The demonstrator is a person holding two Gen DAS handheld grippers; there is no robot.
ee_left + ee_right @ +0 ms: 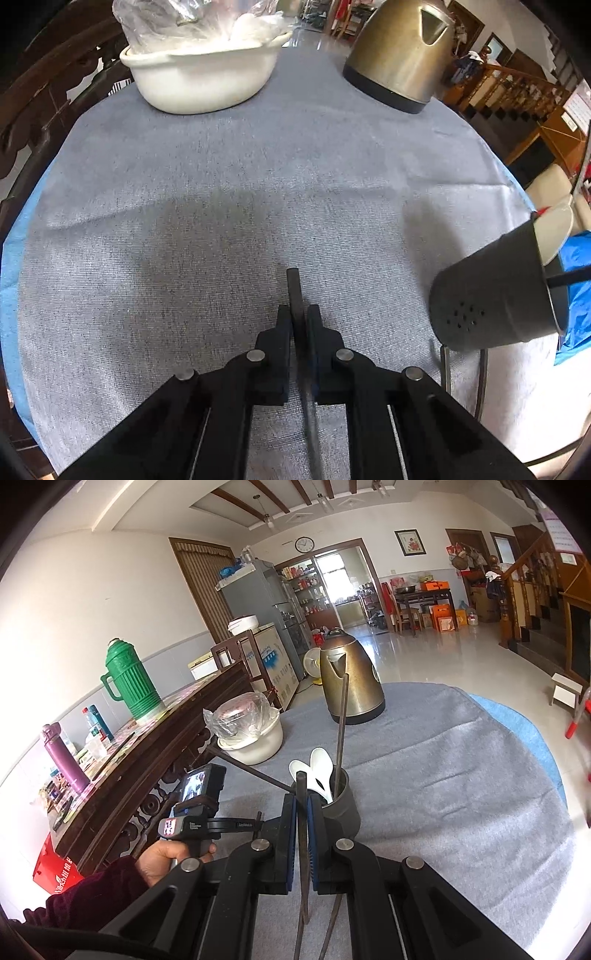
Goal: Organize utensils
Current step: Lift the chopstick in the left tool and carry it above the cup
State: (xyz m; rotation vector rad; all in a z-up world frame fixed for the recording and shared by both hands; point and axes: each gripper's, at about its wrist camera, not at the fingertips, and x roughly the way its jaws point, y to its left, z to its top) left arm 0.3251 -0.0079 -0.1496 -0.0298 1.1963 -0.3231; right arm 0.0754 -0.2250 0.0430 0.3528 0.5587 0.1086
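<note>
Left wrist view looks steeply down on a round surface [221, 221] covered by a grey cloth, where the left hand-held gripper [299, 314] has its jaws pressed together on a dark chopstick [294, 291] whose square end sticks out past the fingertips. At the right edge of that view a dark utensil holder [495, 291] with small holes in its base appears tilted by the lens, a white spoon [557, 229] showing in its mouth. A cream bowl [199, 81] holding a clear plastic bag and a bronze kettle [402, 55] stand at the far side.

From the right wrist view, the right hand-held gripper [302, 805] is likewise clamped on a dark chopstick [301, 786], right beside the holder [341, 805], which stands upright — two white spoons [319, 771] and another long chopstick [341, 723] lean inside it. To the left, a hand [166, 860] in a dark red sleeve grips the other device's handle. The kettle [351, 675] and bowl [255, 742] sit beyond.
</note>
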